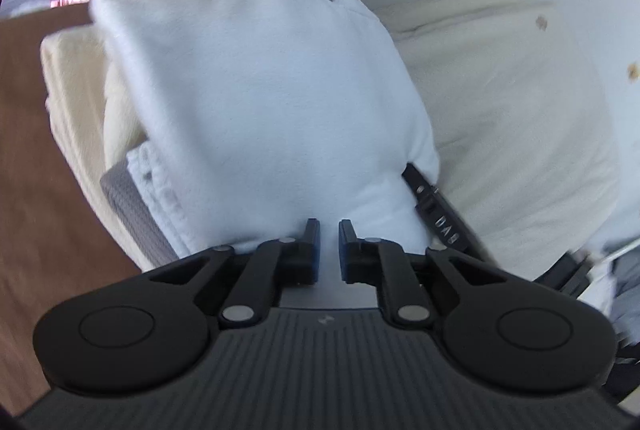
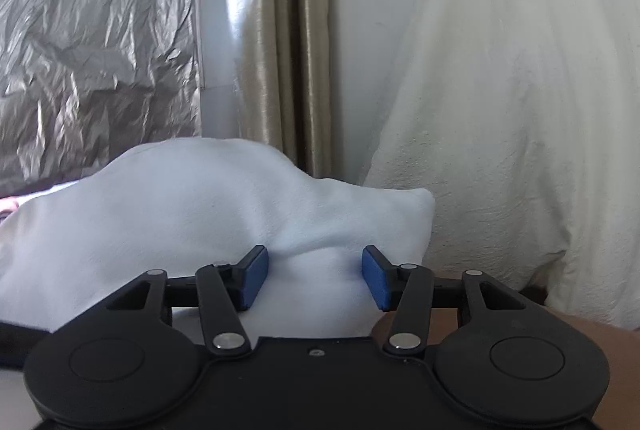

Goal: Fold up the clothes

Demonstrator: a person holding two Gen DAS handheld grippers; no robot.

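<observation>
White garment (image 1: 256, 102) carried as a folded bundle
Left gripper (image 1: 329, 242) pinches it above the cream stack (image 1: 72, 78); right gripper (image 2: 315, 276) gapes empty; setting down seems next.

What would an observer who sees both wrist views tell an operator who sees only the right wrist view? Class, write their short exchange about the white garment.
Operator: My right tool sits open over the white garment. Is the other tool gripping it?
Observer: Yes. The left tool is closed to a narrow gap, with a pinch of that fabric between its pads.
Operator: Is anything lying next to the garment?
Observer: A folded cream cloth lies partly under its left side.
</observation>
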